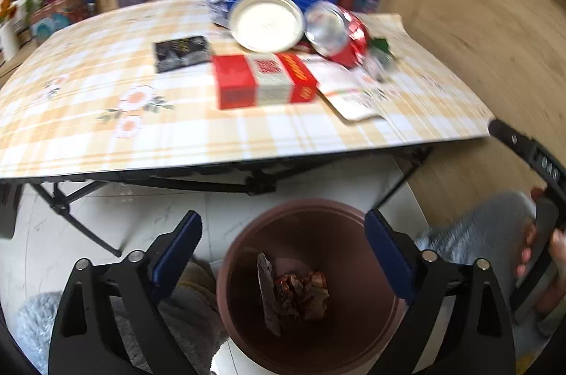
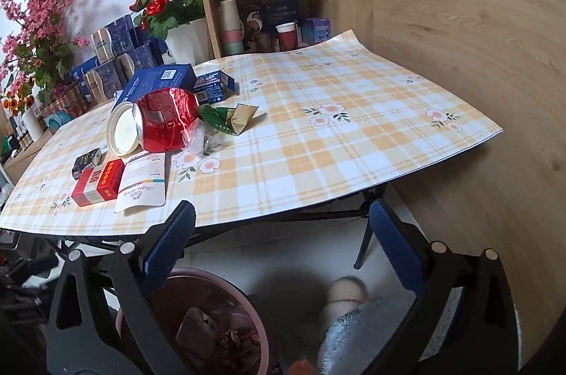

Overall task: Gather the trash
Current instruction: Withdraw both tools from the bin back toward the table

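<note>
The folding counter (image 2: 318, 141) under its yellow-plaid flowered cloth dominates both views. Below its near edge stands the round brown plastic bin (image 1: 353, 286), the landmark here, with crumpled reddish wrappers (image 1: 300, 295) at its bottom. Above the bin, on the counter, lie a crushed red foil bag (image 2: 166, 120), a white paper bowl (image 2: 122, 127) and a red carton (image 1: 263, 80). The left gripper (image 1: 283, 251) hovers over the bin, jaws spread wide and empty; what looks like a flat grey wrapper (image 1: 267, 297) leans inside. The right gripper (image 2: 283, 251) beside the bin has parted, empty jaws.
</note>
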A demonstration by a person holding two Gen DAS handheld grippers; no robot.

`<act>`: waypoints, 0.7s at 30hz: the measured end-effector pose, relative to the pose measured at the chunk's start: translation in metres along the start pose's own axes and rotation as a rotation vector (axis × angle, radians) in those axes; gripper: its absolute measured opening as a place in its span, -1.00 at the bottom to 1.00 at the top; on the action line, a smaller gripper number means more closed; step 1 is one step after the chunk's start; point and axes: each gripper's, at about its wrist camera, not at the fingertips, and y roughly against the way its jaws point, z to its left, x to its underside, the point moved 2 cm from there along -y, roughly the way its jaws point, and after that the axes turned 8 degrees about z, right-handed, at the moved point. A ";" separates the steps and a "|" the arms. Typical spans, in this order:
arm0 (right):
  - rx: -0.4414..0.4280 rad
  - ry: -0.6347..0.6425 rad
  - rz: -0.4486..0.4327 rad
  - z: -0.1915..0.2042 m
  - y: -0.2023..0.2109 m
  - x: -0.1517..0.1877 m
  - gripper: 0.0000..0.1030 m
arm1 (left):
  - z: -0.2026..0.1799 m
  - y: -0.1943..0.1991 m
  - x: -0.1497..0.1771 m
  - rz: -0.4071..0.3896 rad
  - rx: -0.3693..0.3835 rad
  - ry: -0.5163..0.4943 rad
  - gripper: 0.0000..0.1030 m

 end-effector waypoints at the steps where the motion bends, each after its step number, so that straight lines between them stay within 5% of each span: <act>1: -0.004 0.001 0.004 0.001 -0.001 0.000 0.89 | 0.002 0.001 -0.001 -0.007 -0.003 0.014 0.80; 21: -0.062 0.069 0.085 0.026 -0.024 0.001 0.89 | 0.019 0.019 -0.005 -0.106 0.027 0.123 0.83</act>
